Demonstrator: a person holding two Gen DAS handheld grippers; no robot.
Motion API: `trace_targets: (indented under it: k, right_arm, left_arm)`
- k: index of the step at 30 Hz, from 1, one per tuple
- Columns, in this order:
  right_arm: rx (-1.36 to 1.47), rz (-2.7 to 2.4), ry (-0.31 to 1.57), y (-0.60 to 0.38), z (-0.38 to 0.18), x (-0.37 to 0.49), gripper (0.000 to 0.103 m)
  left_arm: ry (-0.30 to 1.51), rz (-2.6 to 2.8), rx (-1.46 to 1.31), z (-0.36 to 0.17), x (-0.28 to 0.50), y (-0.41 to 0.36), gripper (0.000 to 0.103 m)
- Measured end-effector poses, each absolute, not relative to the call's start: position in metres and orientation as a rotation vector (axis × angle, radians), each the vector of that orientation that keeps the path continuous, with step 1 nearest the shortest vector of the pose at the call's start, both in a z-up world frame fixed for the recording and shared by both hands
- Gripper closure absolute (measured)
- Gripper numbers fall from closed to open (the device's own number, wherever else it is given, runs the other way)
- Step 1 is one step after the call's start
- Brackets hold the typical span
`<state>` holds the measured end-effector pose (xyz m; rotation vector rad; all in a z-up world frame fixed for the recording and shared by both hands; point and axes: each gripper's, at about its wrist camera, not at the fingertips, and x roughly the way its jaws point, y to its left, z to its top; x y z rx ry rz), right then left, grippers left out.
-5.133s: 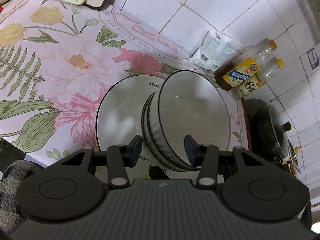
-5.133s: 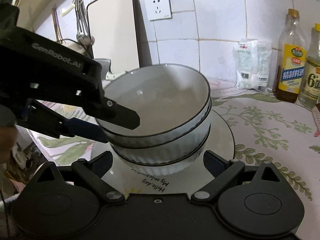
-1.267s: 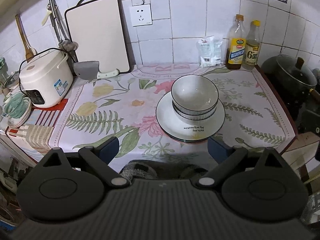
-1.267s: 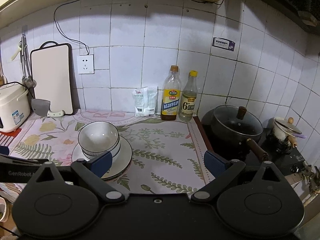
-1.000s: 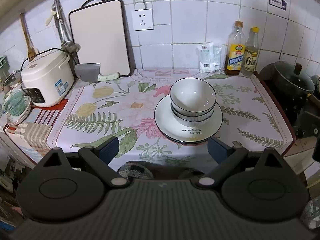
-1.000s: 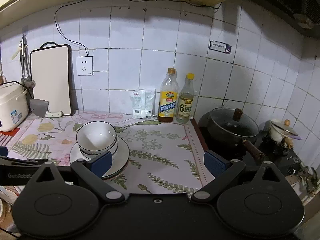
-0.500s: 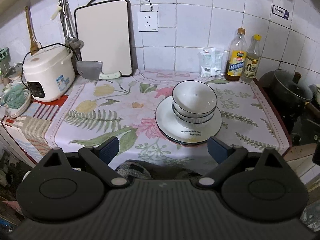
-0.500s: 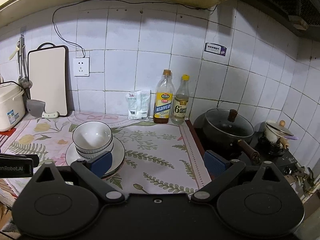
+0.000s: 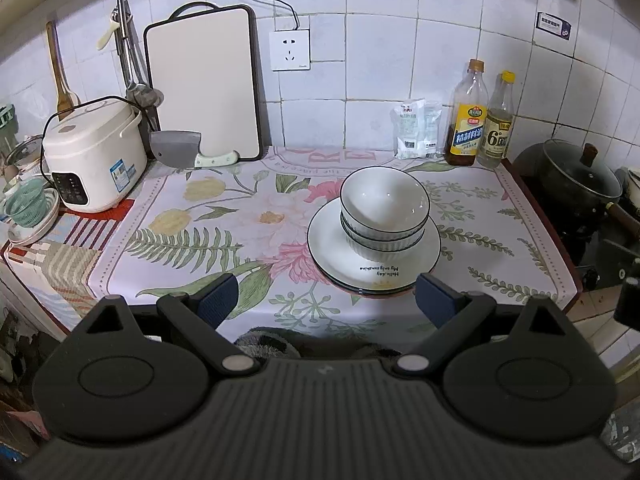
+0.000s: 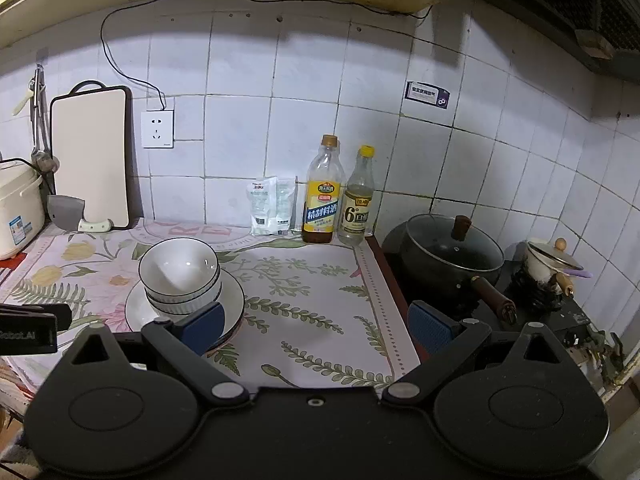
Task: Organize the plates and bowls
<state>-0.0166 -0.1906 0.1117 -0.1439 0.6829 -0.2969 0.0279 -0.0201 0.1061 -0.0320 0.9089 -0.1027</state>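
Both grippers withdrawn from the crockery since five seconds back, when the fingers flanked the bowls at close range; now held well off the counter's front edge.

Left gripper (image 9: pixel 327 296): jaws spread wide, nothing between them. Right gripper (image 10: pixel 316 326): jaws likewise wide apart, empty.

Stacked bowls (image 9: pixel 385 204): two, white with dark rims, nested upright, resting on the plates (image 9: pixel 374 266). Plates: stacked, white, dark-rimmed, lettering along the near rim. Stack seated on the floral cloth (image 9: pixel 224 216), at 1 o'clock from the left gripper, at 10 o'clock from the right gripper.

Against the tiled wall, at 12 o'clock from the stack: white packet (image 9: pixel 418 128). At 1 o'clock: two bottles (image 9: pixel 482 120), side by side. At 10 o'clock: cutting board (image 9: pixel 204 84) leaning upright, cleaver (image 9: pixel 188 154) at its foot. At 9 o'clock, well apart: rice cooker (image 9: pixel 94 154). At 3 o'clock, beyond the cloth: lidded dark pot (image 9: pixel 578 176).
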Motion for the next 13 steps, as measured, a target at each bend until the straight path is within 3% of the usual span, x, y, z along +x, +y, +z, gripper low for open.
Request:
trace_targets:
  k: [13]
  right_arm:
    - [-0.134,-0.299,0.686,-0.1921,0.1101,-0.0168,0.003]
  left_arm:
    - [0.908,-0.136,-0.025,0.1075,0.0267,-0.0203,0.007]
